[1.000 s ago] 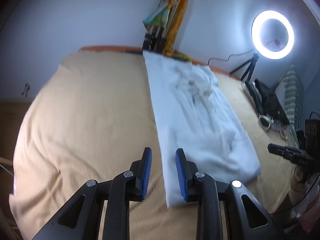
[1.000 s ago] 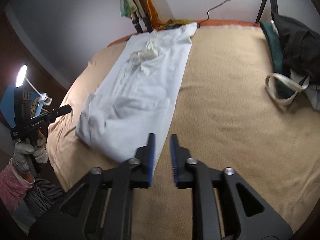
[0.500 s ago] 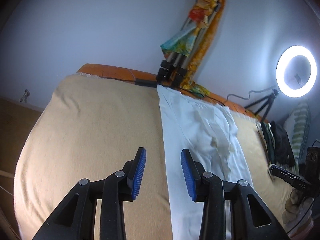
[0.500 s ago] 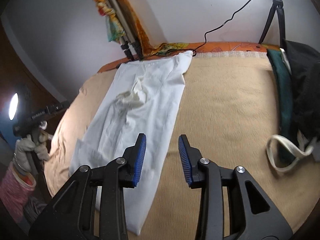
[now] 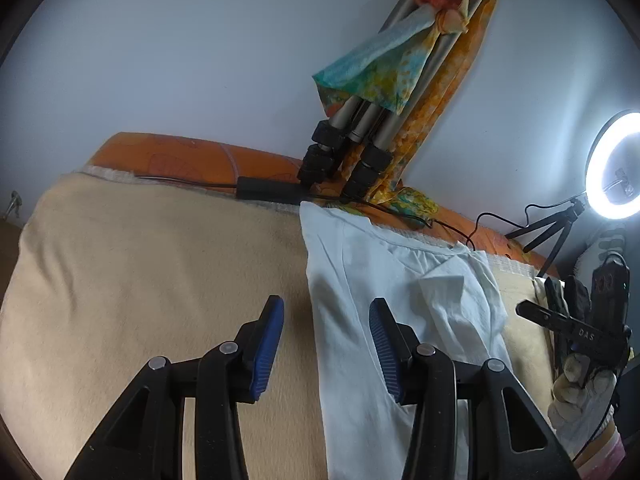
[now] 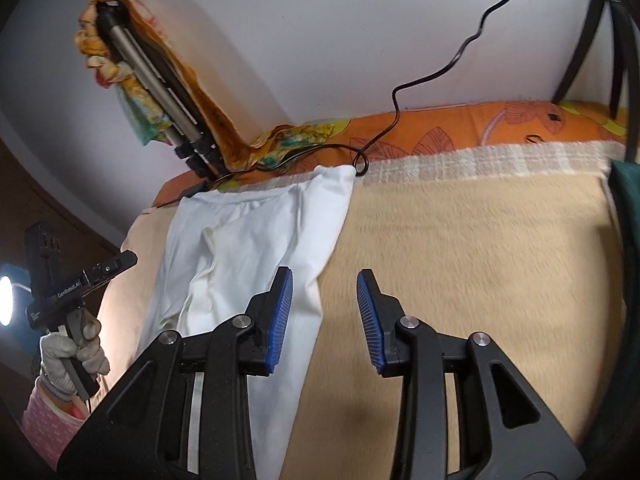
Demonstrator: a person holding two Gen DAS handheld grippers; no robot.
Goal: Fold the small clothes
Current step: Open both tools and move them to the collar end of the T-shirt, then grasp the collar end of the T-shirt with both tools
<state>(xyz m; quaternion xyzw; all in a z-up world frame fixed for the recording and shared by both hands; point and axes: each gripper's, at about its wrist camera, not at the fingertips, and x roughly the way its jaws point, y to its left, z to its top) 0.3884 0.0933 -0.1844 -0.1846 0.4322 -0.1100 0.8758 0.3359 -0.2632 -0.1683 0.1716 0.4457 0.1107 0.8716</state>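
Lying flat on the tan bed blanket, a white garment reaches the far edge | tripod and cable just beyond the garment | left gripper opening, empty, over the garment's left edge | right gripper part open, empty, over its right edge.

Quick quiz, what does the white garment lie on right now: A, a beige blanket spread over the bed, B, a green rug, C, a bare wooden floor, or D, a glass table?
A: the white garment lies flat on the beige blanket that covers the bed, its far end near the orange edge by the wall.
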